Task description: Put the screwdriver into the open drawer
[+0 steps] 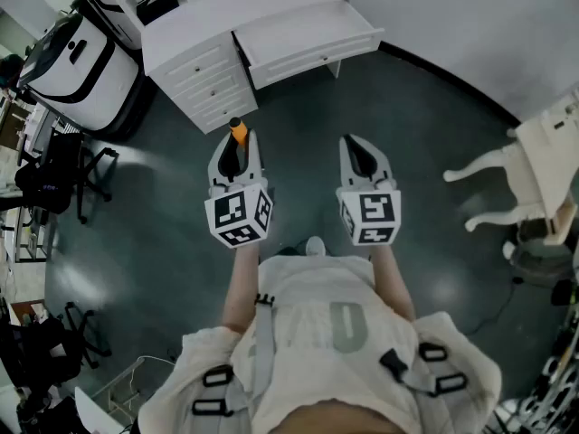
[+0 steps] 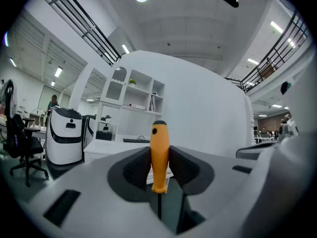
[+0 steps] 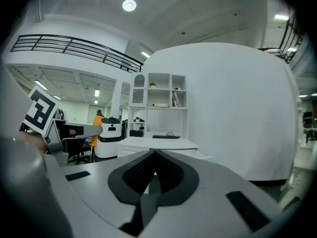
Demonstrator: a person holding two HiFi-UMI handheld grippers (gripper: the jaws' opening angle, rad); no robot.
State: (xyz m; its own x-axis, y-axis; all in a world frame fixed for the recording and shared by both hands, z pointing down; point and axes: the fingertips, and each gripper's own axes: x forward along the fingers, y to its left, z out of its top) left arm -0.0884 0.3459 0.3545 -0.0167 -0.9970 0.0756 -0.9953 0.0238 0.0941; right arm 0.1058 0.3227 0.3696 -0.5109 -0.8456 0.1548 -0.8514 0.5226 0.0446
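Note:
An orange-handled screwdriver (image 1: 238,132) stands upright between the jaws of my left gripper (image 1: 237,145), handle up and dark shaft hanging below. In the left gripper view the pads press on both sides of the orange handle (image 2: 159,155). My right gripper (image 1: 360,149) is level beside it, shut with nothing between its jaws, which meet in the right gripper view (image 3: 155,156). The white desk (image 1: 235,7) stands ahead across the dark floor, its drawer (image 1: 308,39) pulled open towards me. Both grippers are well short of the desk.
A white drawer cabinet (image 1: 204,84) sits under the desk's left side. A white and black machine (image 1: 72,57) and an office chair (image 1: 63,174) are to the left. A white chair (image 1: 534,165) stands at the right. A curved white wall rises behind the desk.

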